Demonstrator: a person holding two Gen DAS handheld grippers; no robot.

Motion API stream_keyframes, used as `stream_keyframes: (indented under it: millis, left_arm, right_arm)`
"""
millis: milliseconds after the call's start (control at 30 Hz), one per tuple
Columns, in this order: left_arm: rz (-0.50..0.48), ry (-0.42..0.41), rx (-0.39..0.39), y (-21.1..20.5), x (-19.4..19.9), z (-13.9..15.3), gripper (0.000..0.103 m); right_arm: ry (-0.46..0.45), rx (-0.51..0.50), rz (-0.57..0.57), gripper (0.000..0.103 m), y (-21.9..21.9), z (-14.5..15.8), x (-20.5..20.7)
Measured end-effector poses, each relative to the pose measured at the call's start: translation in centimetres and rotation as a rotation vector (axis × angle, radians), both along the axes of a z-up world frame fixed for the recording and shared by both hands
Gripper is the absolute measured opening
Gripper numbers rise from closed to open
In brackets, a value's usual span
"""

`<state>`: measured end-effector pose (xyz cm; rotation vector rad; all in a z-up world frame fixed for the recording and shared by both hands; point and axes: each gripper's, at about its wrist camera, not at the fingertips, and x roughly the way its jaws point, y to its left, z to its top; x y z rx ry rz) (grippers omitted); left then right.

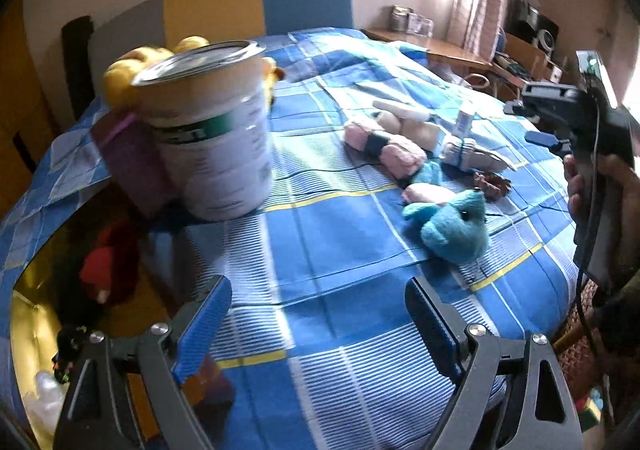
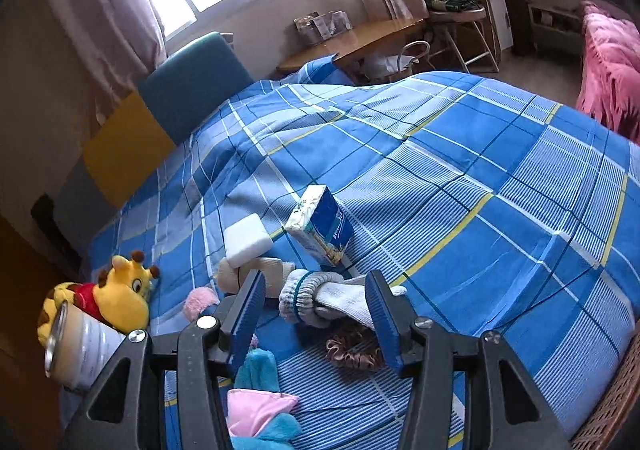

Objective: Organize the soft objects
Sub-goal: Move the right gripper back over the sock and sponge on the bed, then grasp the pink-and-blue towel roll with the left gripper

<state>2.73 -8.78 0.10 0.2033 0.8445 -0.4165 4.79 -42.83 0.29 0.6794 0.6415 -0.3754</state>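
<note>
Bed, blue plaid cover (image 2: 480, 177): carries everything listed.
Tin can (image 1: 212, 129), white with green band, print too blurred to read: upright near the headboard-side edge, touching a yellow giraffe plush (image 2: 120, 298) in red shirt.
Blue-and-pink plush (image 1: 452, 226): mid-bed.
Tissue pack (image 2: 320, 226), blue, lettering not legible: tilted beside a white sponge block (image 2: 246, 240).
Grey-white sock (image 2: 320, 298), teal-ringed cuff: lies between the right gripper (image 2: 316, 310) fingers, untouched.
Brown scrunchie (image 2: 352, 350): just beside the sock.
Left gripper (image 1: 316, 334): wide apart, holding nothing.

Blue plaid bedspread (image 2: 460, 185), yellow giraffe (image 2: 120, 298)
</note>
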Motion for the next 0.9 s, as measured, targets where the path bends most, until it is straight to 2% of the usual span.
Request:
stream_keyframes:
  millis: [333,633,767,900]
  left_arm:
    - [-0.098,0.042,-0.027,-3.9,0.8,-1.0,0.088]
    - [-0.186,0.112,-0.109,-5.9,2.5,-1.8,0.077]
    - [-0.227,0.143,-0.149,-7.6,3.2,-1.8,0.078]
    - [-0.23,0.18,-0.139,-9.9,4.1,-2.5,0.08]
  right_arm:
    - [-0.029,0.04,-0.003,0.053,-0.3,0.0,-0.3]
    - [-0.035,0.07,0.009,0.053,-0.4,-0.2,-0.2]
    - [-0.041,0.081,0.013,0.053,-0.4,-0.2,-0.2]
    - [-0.064,0.109,-0.013,0.053,-1.0,-0.3,-0.8]
